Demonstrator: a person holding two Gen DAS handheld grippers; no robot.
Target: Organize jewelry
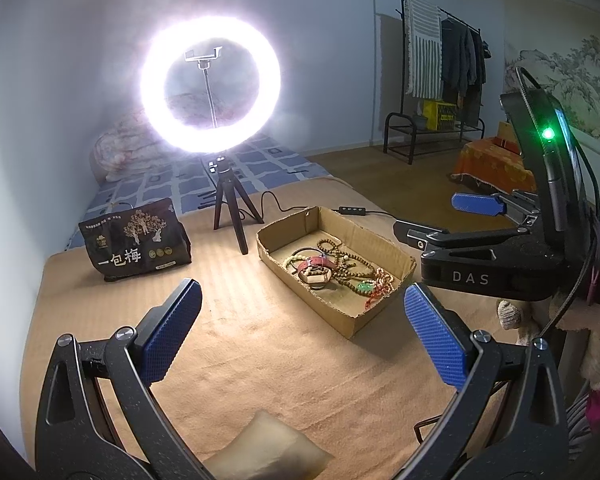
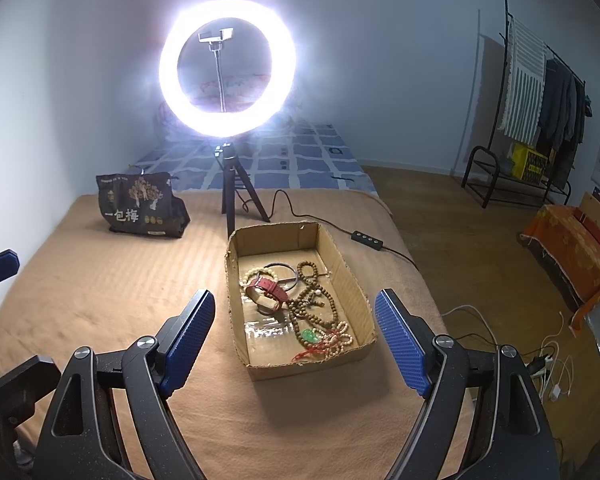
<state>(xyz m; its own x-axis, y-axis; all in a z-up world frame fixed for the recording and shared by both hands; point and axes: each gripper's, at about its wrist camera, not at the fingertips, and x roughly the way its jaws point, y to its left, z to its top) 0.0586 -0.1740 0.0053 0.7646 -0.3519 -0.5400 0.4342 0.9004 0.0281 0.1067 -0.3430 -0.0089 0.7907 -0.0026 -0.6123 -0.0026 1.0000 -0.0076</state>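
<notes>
- We cannot separate the tangled brown bead strands (image 2: 314, 304) lying in the shallow cardboard tray (image 2: 350, 276) on the tan bed blanket (image 2: 112, 292).
- Our left tool (image 1: 302, 330) and right tool (image 2: 296, 338) both gape wide, holding nothing, short of the tray's near edge.

Jewelry (image 2: 300, 300) in box (image 2: 356, 280) — ring light (image 2: 227, 68) behind, bag (image 2: 140, 206) left

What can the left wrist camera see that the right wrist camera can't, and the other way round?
Only the left wrist view shows the whole right gripper from the side, its green light lit, and a landscape painting. Only the right wrist view shows white cables and a power strip on the floor. Both show the cardboard box of jewelry, the red watch, the ring light, the dark snack bag and the clothes rack.
</notes>
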